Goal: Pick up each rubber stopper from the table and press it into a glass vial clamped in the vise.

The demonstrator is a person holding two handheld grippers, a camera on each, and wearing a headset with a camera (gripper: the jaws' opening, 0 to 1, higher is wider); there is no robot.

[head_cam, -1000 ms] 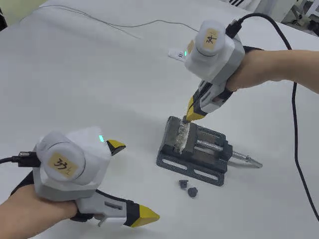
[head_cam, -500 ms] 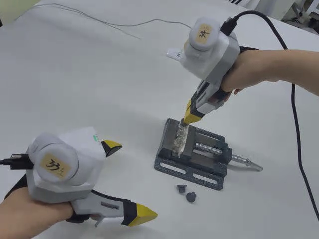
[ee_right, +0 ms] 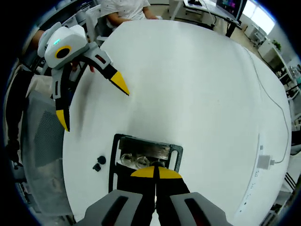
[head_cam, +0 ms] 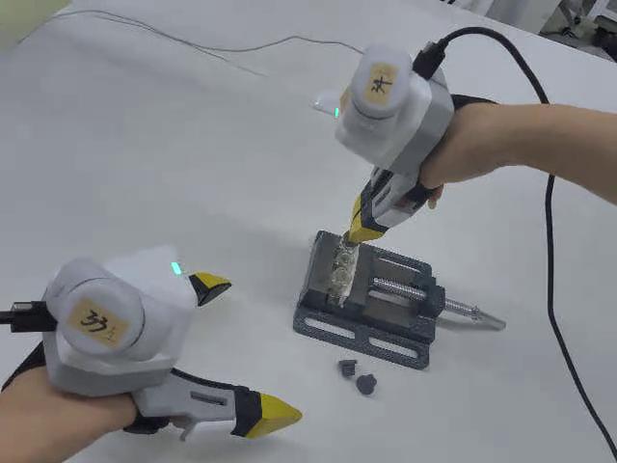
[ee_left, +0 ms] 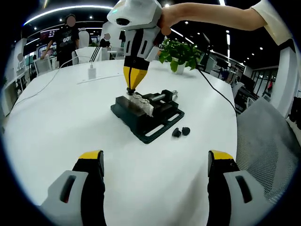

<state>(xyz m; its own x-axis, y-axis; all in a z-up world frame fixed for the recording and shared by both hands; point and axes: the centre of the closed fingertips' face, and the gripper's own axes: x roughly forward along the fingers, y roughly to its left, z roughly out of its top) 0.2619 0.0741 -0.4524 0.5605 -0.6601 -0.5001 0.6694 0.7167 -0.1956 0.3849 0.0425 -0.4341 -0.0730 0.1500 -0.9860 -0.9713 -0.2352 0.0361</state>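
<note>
Far side of the vise (head_cam: 359,329): right gripper (head_cam: 359,234), white rounded housing over a grey trigger body, black jaws ending in yellow wedge tips. Round tan sticker (head_cam: 380,84) with a handwritten mark on the cap, small green light on the housing. Thick black cable (head_cam: 429,58) out of the rear, black strap across the right hand (head_cam: 463,140). Short white sleeve (ee_left: 269,19) at the upper arm.

Near side of the vise: left gripper (head_cam: 247,349) of the same make, white over grey, yellow tips, tan sticker handwritten in black, green light, black plug (head_cam: 21,313) at the rear, black strap at the left hand (head_cam: 58,417).
</note>
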